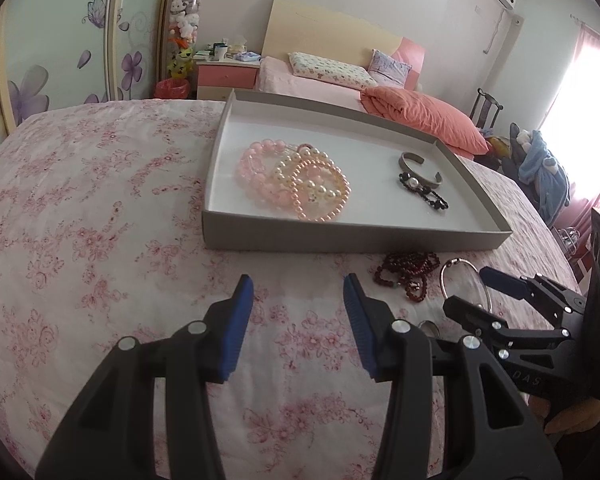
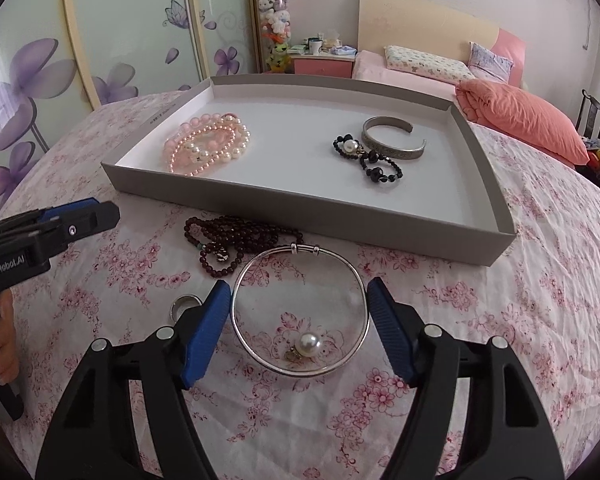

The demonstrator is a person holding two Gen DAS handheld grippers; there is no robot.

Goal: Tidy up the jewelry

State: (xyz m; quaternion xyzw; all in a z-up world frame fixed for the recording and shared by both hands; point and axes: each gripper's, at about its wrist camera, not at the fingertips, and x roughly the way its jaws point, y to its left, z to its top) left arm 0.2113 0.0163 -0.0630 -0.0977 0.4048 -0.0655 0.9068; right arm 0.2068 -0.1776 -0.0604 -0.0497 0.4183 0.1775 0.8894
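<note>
A thin silver hoop with a pearl pendant lies on the flowered bedspread, and my right gripper is shut on it, one blue pad against each side. The left wrist view shows the same hoop and right gripper. A dark red bead necklace and a small ring lie beside the hoop. The grey tray holds pink and pearl bracelets, a silver cuff and a black bead piece. My left gripper hangs open over bare bedspread, left of the necklace.
The tray sits across the middle of the bedspread, just beyond the loose jewellery. A person's hand holds the left gripper's handle. Behind are a second bed with an orange pillow, a pink nightstand and flower-painted wardrobe doors.
</note>
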